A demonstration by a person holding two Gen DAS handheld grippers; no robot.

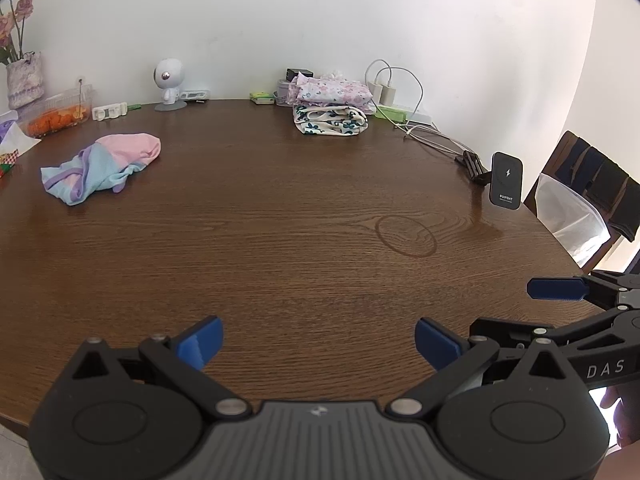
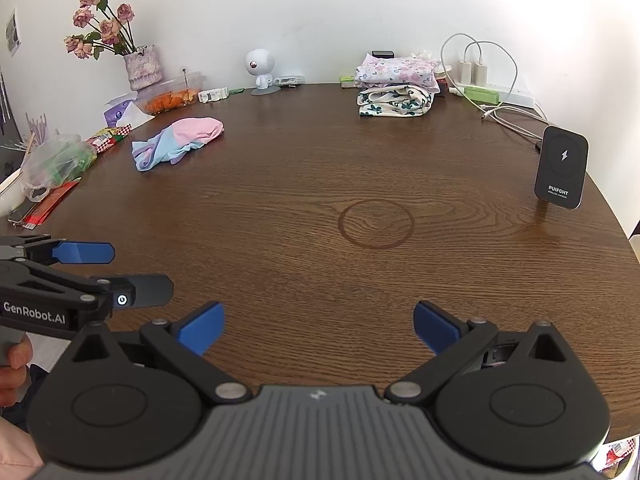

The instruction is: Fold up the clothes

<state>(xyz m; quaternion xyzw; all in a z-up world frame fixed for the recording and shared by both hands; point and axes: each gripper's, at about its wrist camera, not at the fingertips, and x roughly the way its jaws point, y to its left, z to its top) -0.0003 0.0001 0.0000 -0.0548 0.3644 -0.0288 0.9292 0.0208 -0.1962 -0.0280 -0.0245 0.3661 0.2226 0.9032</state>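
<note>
A crumpled pink, blue and lilac garment [image 1: 102, 166] lies on the brown wooden table [image 1: 300, 240] at the far left; it also shows in the right wrist view [image 2: 176, 142]. A stack of folded floral clothes [image 1: 330, 106] sits at the back near the wall, also in the right wrist view [image 2: 396, 88]. My left gripper [image 1: 318, 344] is open and empty over the near table edge. My right gripper [image 2: 318, 328] is open and empty beside it. One blue finger of the right gripper [image 1: 558, 288] shows at the left view's right edge.
A wireless charger stand [image 2: 562, 168] stands at the right, with chargers and cables [image 2: 492, 80] behind it. At the back left are a vase of roses [image 2: 140, 64], a food container [image 2: 172, 96], a small white robot figure [image 2: 262, 70] and plastic bags [image 2: 56, 164]. A chair [image 1: 592, 188] stands at right.
</note>
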